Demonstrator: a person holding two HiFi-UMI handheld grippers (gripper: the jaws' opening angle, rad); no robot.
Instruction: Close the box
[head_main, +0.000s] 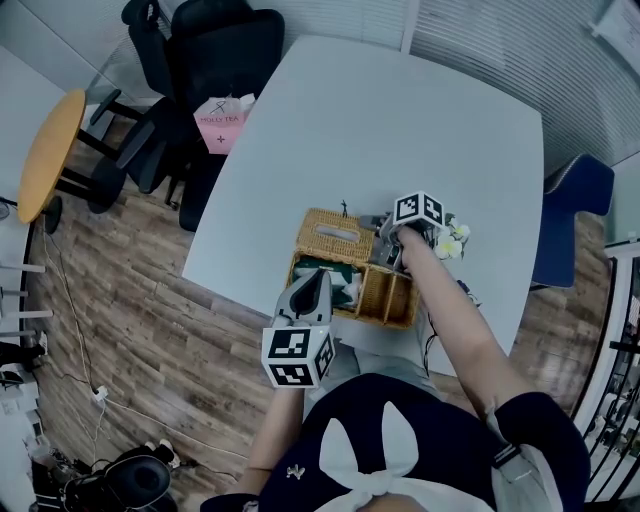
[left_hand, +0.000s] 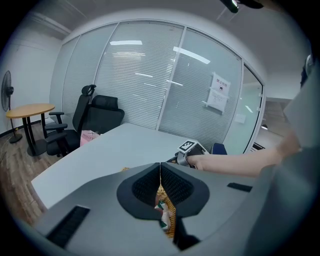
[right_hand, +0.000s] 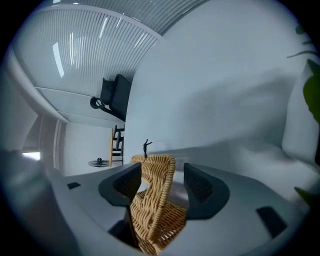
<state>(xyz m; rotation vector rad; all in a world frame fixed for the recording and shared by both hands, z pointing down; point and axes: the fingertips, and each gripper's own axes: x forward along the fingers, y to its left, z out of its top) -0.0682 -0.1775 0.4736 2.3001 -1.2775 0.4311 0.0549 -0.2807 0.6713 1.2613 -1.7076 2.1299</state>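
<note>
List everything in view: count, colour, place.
table: one, white, centre of the room
box: one, tan wicker, near the table's front edge, green and white contents inside
lid: one, tan wicker, standing between the right gripper's jaws
flowers: a small bunch, white and yellow, beside the box
office chairs: two, black, at the table's far left
bag: one, pink, on a black chair
round table: one, wooden top, far left
chair: one, blue, right of the table
left gripper: grey, jaws together, above the box
right gripper: grey, jaws apart, around the lid
</note>
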